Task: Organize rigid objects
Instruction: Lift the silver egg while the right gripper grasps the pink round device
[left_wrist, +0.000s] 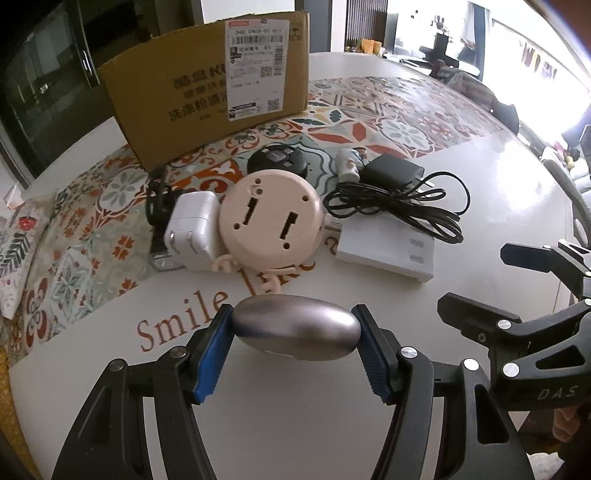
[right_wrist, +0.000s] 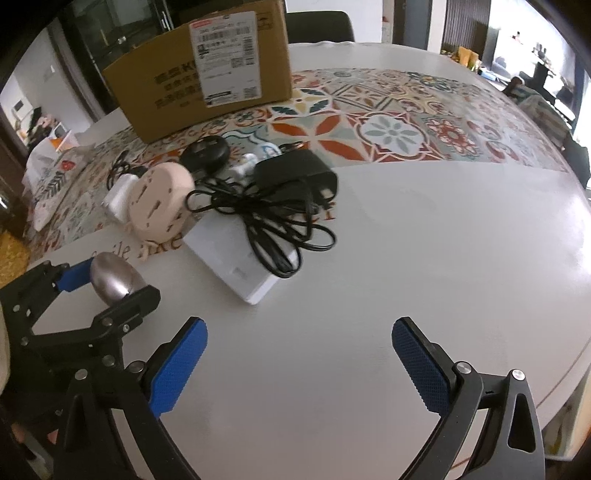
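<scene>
While your left gripper (left_wrist: 295, 349) clamped the silver oval piece (left_wrist: 295, 332) between its blue pads just above the white table (left_wrist: 295, 424), the pink round base (left_wrist: 271, 218) lay beyond. Right wrist view: your right gripper (right_wrist: 299, 365) stood apart, nothing between, near the white box (right_wrist: 236, 258).

Box (left_wrist: 207, 85) at table (left_wrist: 480, 206) rear; round base (left_wrist: 271, 218) btwn charger (left_wrist: 194, 229) & adapter (left_wrist: 393, 170).
</scene>
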